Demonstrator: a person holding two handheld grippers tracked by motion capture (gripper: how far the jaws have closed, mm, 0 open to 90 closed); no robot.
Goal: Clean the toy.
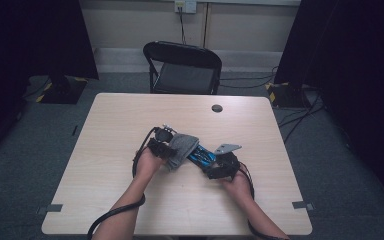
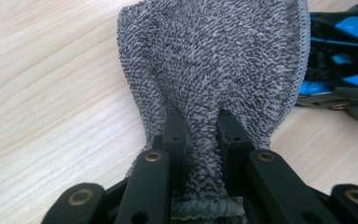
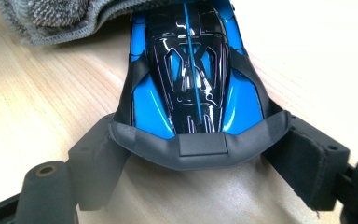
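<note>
A grey terry cloth (image 1: 181,146) lies over the front of a blue and black toy car (image 1: 203,156) in the middle of the table. My left gripper (image 1: 172,150) is shut on the cloth. In the left gripper view its jaws (image 2: 200,130) pinch a gathered fold of the cloth (image 2: 214,60), and the car (image 2: 340,70) shows at the right edge. My right gripper (image 1: 209,162) is shut on the car's rear. In the right gripper view the car (image 3: 191,79) sits between the jaws (image 3: 198,161), its grey rear wing spanning pad to pad, while the cloth (image 3: 51,16) covers its far end.
The light wooden table (image 1: 130,115) has a small dark round cap (image 1: 217,108) near its far edge. A black folding chair (image 1: 182,67) stands just beyond the table. Cables trail from both grippers toward the near edge.
</note>
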